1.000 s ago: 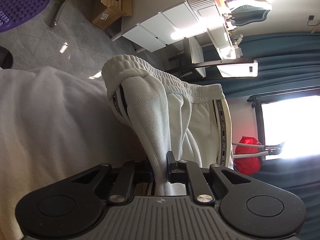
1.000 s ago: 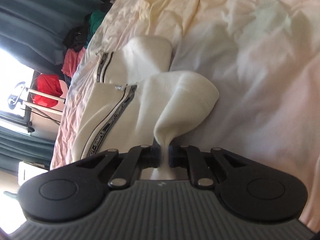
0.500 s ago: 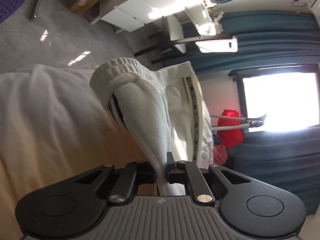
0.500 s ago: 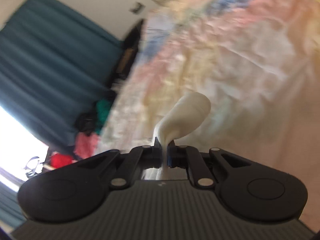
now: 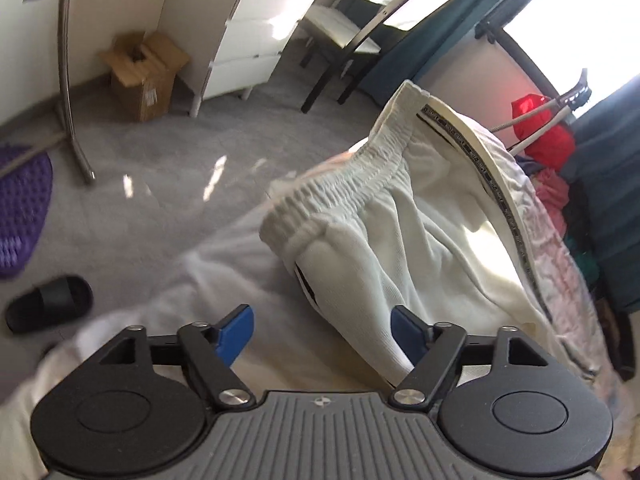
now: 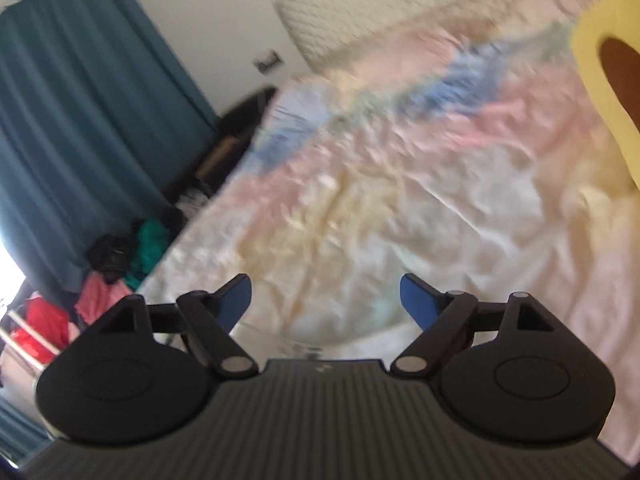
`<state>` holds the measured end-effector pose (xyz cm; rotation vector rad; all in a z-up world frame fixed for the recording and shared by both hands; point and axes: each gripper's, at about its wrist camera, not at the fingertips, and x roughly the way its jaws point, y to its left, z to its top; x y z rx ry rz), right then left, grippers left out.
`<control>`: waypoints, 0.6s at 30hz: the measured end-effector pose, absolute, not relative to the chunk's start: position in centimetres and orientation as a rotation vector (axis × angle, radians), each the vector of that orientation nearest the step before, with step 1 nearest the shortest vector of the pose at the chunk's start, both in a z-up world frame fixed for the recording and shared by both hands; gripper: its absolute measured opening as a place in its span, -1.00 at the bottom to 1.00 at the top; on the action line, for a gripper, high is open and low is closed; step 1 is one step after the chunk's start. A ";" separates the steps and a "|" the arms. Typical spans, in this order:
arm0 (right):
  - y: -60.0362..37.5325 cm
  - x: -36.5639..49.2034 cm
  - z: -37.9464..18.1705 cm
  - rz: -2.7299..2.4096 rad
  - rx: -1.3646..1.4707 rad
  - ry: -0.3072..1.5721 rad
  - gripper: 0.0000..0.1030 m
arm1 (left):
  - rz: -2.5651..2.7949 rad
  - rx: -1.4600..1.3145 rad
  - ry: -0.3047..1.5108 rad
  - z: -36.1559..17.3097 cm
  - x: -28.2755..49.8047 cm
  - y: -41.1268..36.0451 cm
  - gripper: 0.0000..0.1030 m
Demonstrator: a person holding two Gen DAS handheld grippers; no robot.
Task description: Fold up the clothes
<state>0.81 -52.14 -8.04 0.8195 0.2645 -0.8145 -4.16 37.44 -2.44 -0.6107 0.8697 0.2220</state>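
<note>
My left gripper (image 5: 322, 326) is spread wide and grasping nothing, the white track pants (image 5: 420, 232) lying just beyond it on the bed (image 5: 224, 288) with their waistband farthest, while my right gripper (image 6: 325, 298) gapes empty over the pastel bedsheet (image 6: 420, 184).

One pair of white trousers (image 5: 420, 240) is counted on the bed (image 5: 224, 280), with one dark printed side stripe (image 5: 496, 184) seen along its far edge. On the floor beside the bed, one black slipper (image 5: 48, 308), one open cardboard box (image 5: 144, 72), one purple mat (image 5: 20, 208), one white drawer unit (image 5: 248, 40) and one dark-framed chair (image 5: 360, 40) are recorded. Two grippers are counted, left gripper (image 5: 322, 330) and right gripper (image 6: 326, 300), each with two blue pads (image 5: 236, 332) set apart.
</note>
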 end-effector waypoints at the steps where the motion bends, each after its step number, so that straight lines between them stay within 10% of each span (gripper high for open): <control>1: -51.8 1.3 -7.6 -0.779 0.791 0.256 0.64 | 0.224 -0.568 0.848 -1.8 -3.1 37.7 0.60; 6: -51.0 5.8 -6.8 -0.548 0.747 0.329 0.60 | 0.181 -0.412 0.729 -0.3 4.7 38.6 0.88; 18: -44.4 13.8 -10.5 -0.433 0.669 0.535 0.60 | 0.060 -0.274 0.762 -7.1 29.2 36.4 0.68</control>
